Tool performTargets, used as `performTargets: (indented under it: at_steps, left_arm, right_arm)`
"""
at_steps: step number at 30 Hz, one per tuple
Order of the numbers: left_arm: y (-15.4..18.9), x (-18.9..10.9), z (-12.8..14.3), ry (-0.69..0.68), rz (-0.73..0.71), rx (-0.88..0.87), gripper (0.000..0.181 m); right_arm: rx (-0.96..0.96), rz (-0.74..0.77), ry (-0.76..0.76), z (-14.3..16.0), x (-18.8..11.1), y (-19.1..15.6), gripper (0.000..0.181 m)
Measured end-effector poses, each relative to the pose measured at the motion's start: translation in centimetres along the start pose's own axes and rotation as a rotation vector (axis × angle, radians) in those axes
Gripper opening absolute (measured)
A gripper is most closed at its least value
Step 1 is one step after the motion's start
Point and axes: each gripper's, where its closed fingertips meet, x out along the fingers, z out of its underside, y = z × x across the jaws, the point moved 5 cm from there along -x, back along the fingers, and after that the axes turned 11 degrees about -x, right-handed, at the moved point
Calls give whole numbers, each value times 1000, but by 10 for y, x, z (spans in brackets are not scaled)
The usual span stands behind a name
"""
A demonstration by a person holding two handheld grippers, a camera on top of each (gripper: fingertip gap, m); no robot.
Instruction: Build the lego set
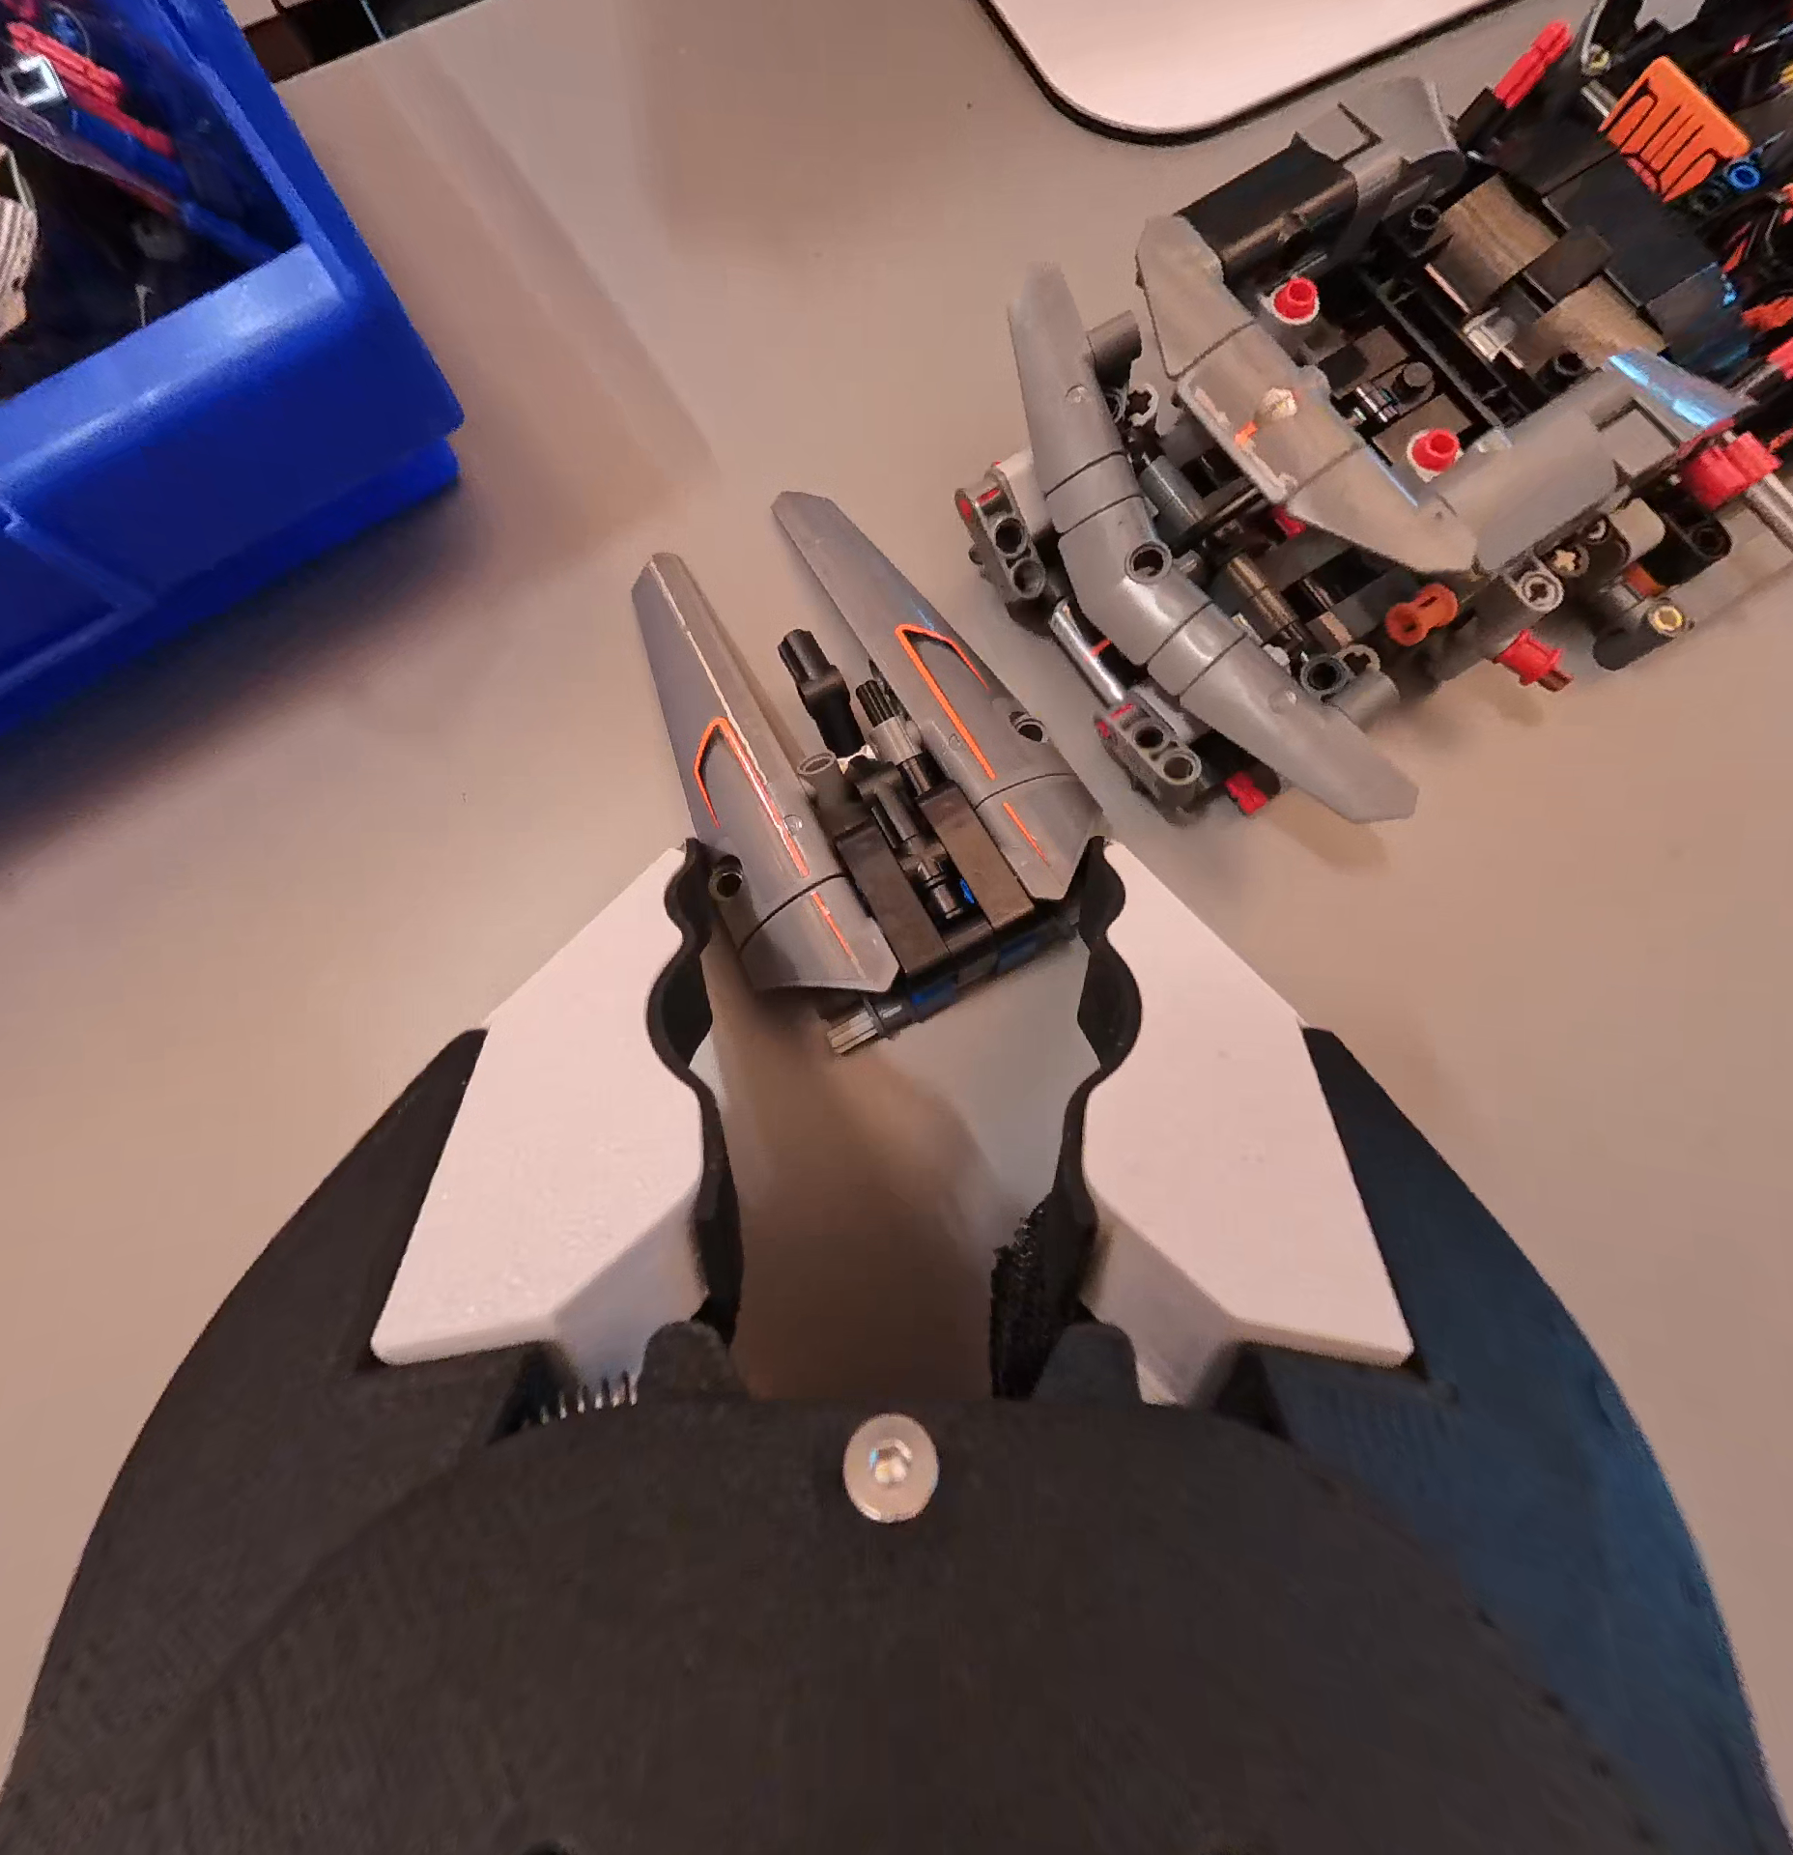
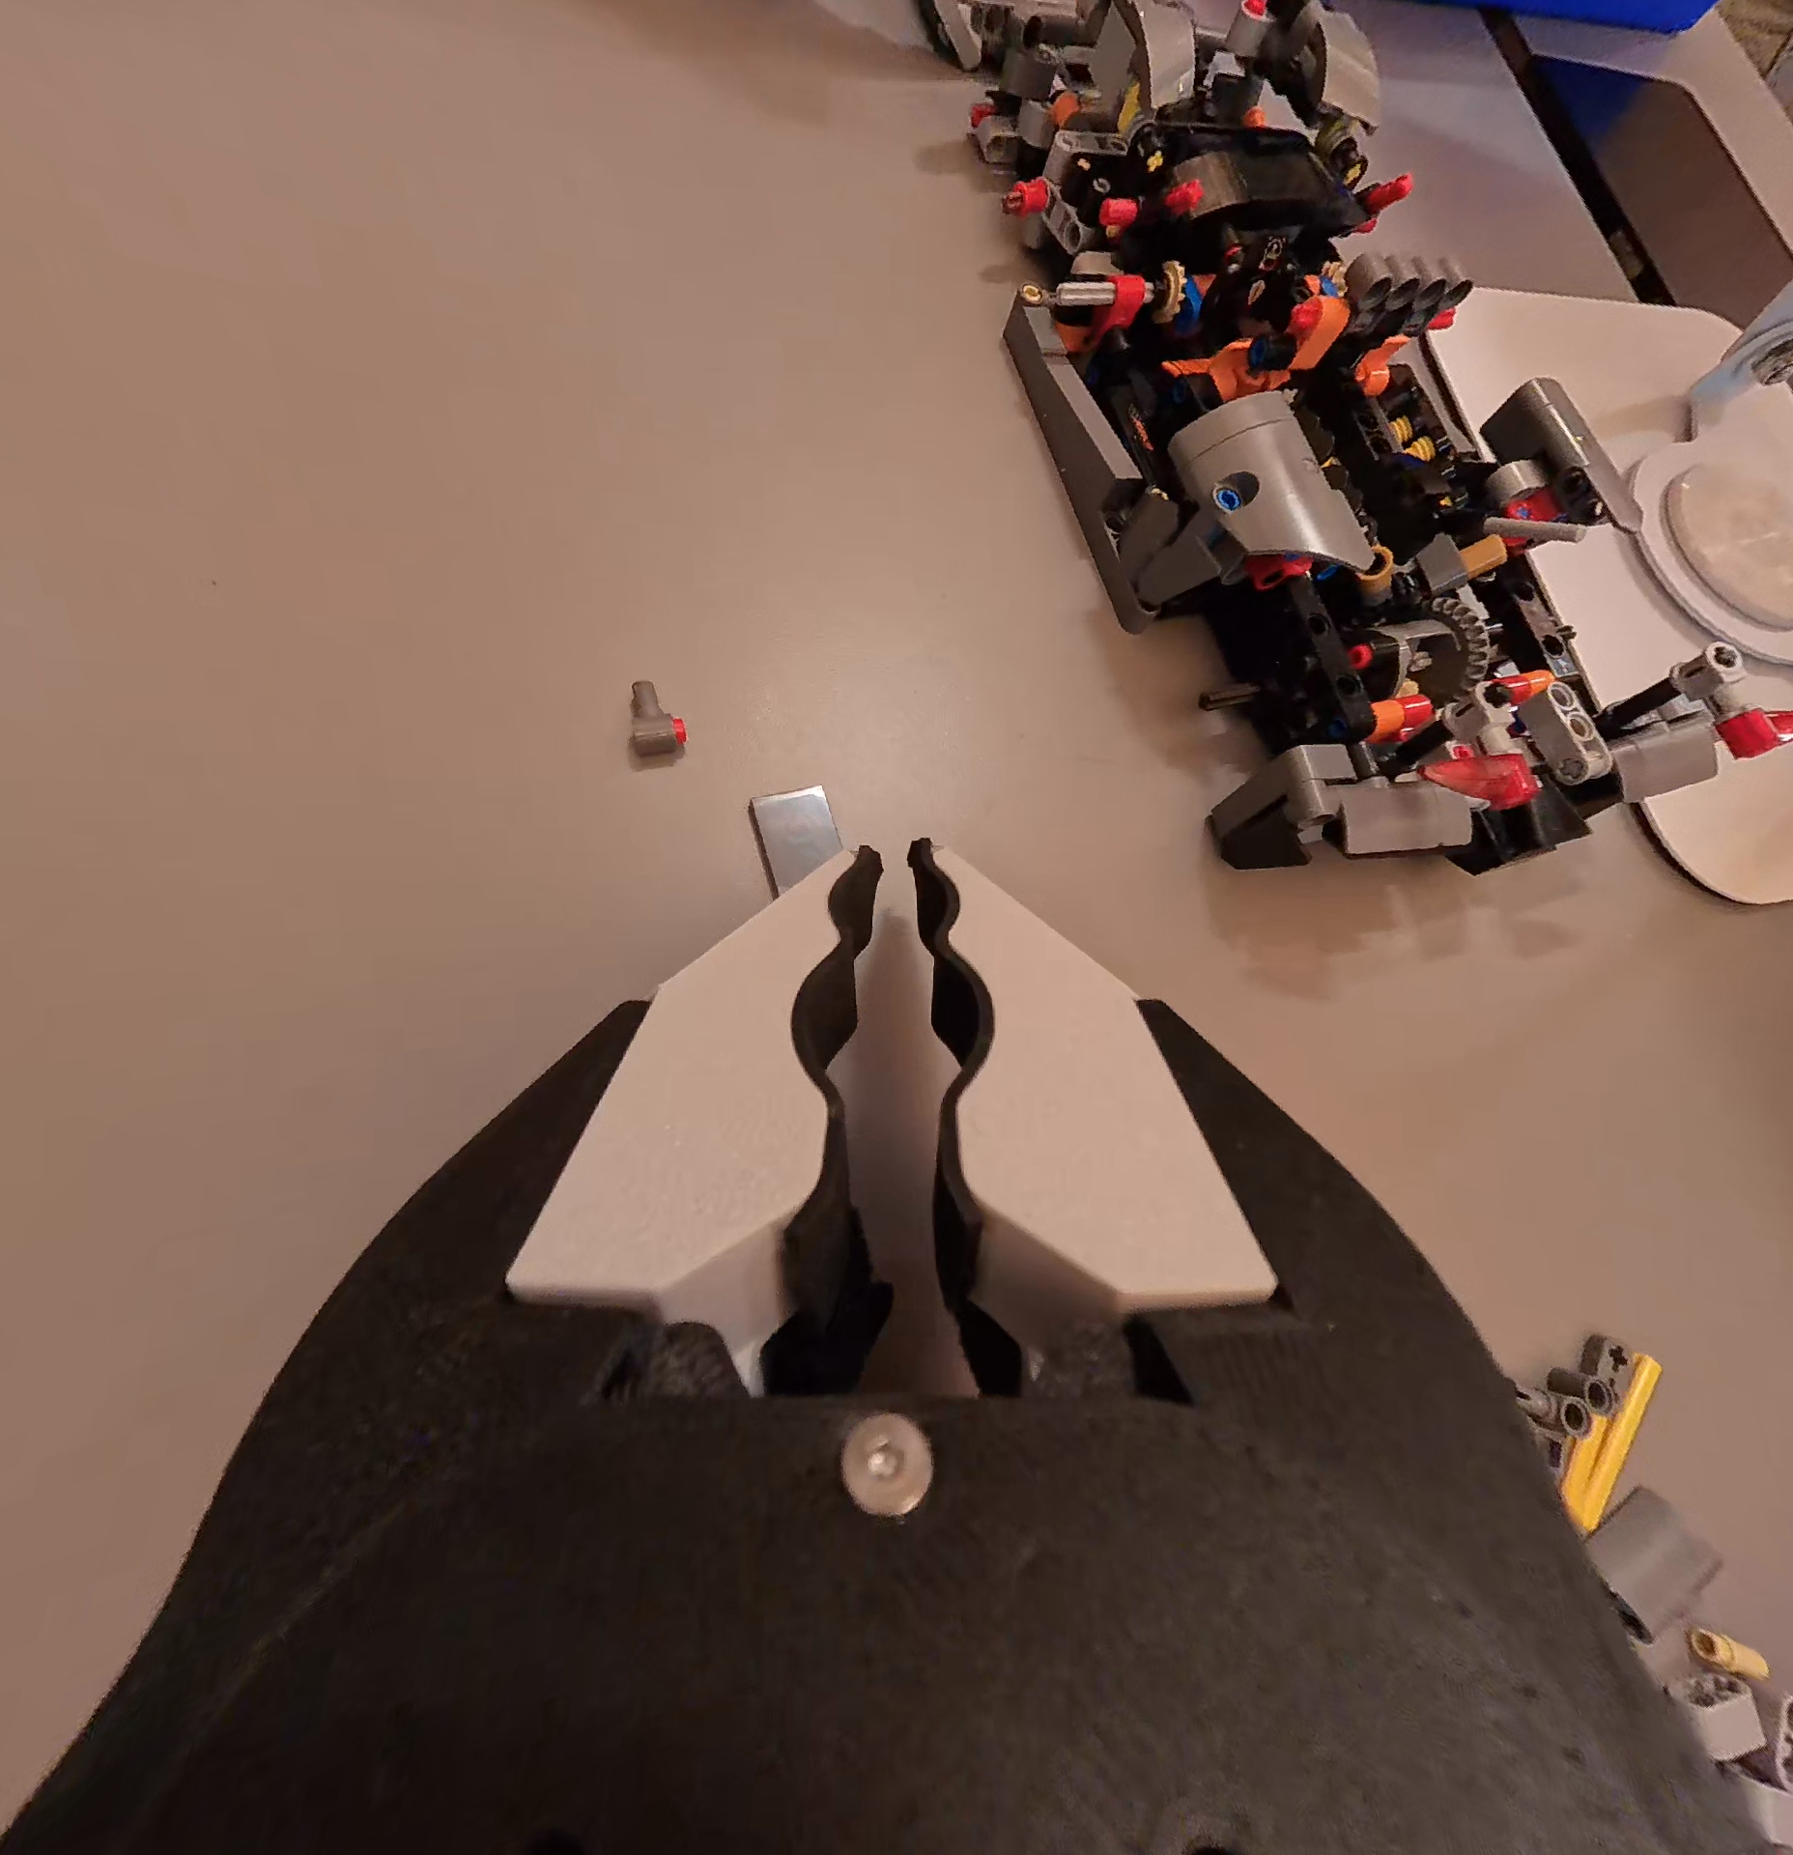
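My left gripper is shut on a grey lego sub-assembly with two pointed panels, orange stripes and a black core, held just above the table. The large lego car chassis lies to its right, with a gap between them. In the right wrist view the chassis is at the upper right. My right gripper is shut with only a thin gap and holds nothing. A flat grey tile lies on the table, partly hidden by its left fingertip. A small grey connector with a red pin lies farther left.
A blue parts bin stands at the upper left. A white pad lies at the table's back. Loose grey and yellow pieces lie at the lower right. A white stand base sits under the chassis's right side. Spacing between my two grippers at the tips: around 30 cm.
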Motion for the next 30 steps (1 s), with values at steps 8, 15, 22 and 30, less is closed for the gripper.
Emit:
performTargets:
  at_steps: [8,15,22,30]
  left_arm:
    - [2,-26,25,0,-25,-16,71]
    - [35,-78,21,329,379,-250,72]
    - [58,-155,-2,860,974,-471,72]
    - [73,-168,-8,962,1125,-501,71]
  right_arm:
    - [-15,2,-3,-2,-1,-1,5]
    - [-26,8,-3,-3,-3,-1,5]
    - [-27,16,6,-4,-3,-1,6]
    - [-32,45,24,-8,-7,2,9]
